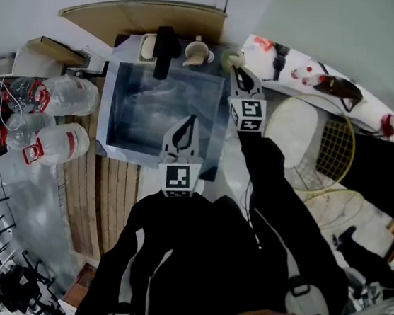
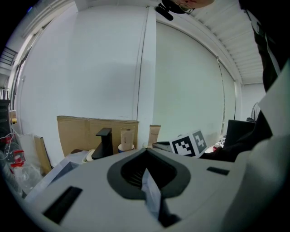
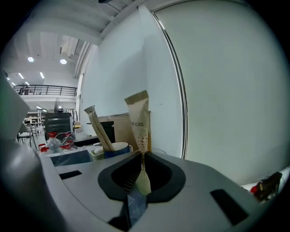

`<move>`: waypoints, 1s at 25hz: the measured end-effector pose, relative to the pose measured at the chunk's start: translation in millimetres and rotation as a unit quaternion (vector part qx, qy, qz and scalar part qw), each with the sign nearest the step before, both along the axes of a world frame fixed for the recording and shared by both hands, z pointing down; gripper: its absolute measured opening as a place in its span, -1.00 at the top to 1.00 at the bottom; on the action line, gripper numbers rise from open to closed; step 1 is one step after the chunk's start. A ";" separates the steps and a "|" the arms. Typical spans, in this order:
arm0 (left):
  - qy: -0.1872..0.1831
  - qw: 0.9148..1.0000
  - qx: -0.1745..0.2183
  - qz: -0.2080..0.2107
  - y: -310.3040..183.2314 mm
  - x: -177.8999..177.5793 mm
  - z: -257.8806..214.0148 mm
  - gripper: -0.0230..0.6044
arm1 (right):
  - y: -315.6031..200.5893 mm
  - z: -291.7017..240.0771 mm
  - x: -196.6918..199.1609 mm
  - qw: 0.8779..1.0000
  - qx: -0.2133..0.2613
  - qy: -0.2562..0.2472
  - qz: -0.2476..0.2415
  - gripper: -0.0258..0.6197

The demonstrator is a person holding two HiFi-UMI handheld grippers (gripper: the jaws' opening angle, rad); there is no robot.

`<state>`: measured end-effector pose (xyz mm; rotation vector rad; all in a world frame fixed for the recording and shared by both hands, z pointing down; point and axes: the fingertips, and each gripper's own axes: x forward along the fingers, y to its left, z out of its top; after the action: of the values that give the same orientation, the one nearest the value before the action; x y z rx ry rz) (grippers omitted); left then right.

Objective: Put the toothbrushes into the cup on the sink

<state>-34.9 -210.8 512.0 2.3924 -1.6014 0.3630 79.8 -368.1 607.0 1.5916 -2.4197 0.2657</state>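
Note:
A paper-wrapped toothbrush (image 3: 139, 122) stands upright in my right gripper (image 3: 142, 155), which is shut on its lower end. In the head view the right gripper (image 1: 235, 70) holds that toothbrush (image 1: 232, 60) just right of the cup (image 1: 198, 52) at the back edge of the sink (image 1: 114, 92). The blue-and-white cup (image 3: 115, 148) holds another wrapped toothbrush (image 3: 100, 129) leaning left. My left gripper (image 1: 191, 120) hangs over the basin, shut and empty. From the left gripper (image 2: 146, 170) view, the cup (image 2: 125, 147) sits beside the black faucet (image 2: 104, 141).
A black faucet (image 1: 162, 50) rises at the sink's back rim. Large water bottles (image 1: 54, 99) lie to the left by wooden slats (image 1: 109, 192). Cardboard (image 1: 144, 13) leans on the wall behind. A wire fan guard (image 1: 324, 152) stands at the right.

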 end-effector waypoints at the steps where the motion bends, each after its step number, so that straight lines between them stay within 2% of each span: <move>1: -0.002 1.000 -0.002 0.000 0.7 -0.3 1.6 0.92 | 2.6 3.7 1.2 1.000 -0.005 0.000 0.000 0.88; 7: -0.013 1.000 0.007 0.011 1.9 2.2 -2.0 0.92 | 10.0 -1.4 2.8 0.999 -0.017 -0.032 -0.013 0.71; 10: 0.007 1.000 0.007 0.004 1.5 3.5 -8.0 0.92 | 15.3 -12.2 3.5 0.999 -0.009 -0.036 -0.019 0.71; 14: -0.004 1.000 0.003 0.010 4.9 0.9 -9.0 0.92 | 23.5 -27.2 3.3 0.999 -0.001 -0.039 -0.021 0.71; 25: 0.016 1.000 0.017 -0.005 5.7 -10.2 -34.0 0.92 | 56.3 -83.0 2.9 0.998 0.015 -0.058 -0.019 0.77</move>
<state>-45.1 -205.1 478.0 2.4016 -1.6181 0.2964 82.7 -311.8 524.0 1.5814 -2.5498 0.3233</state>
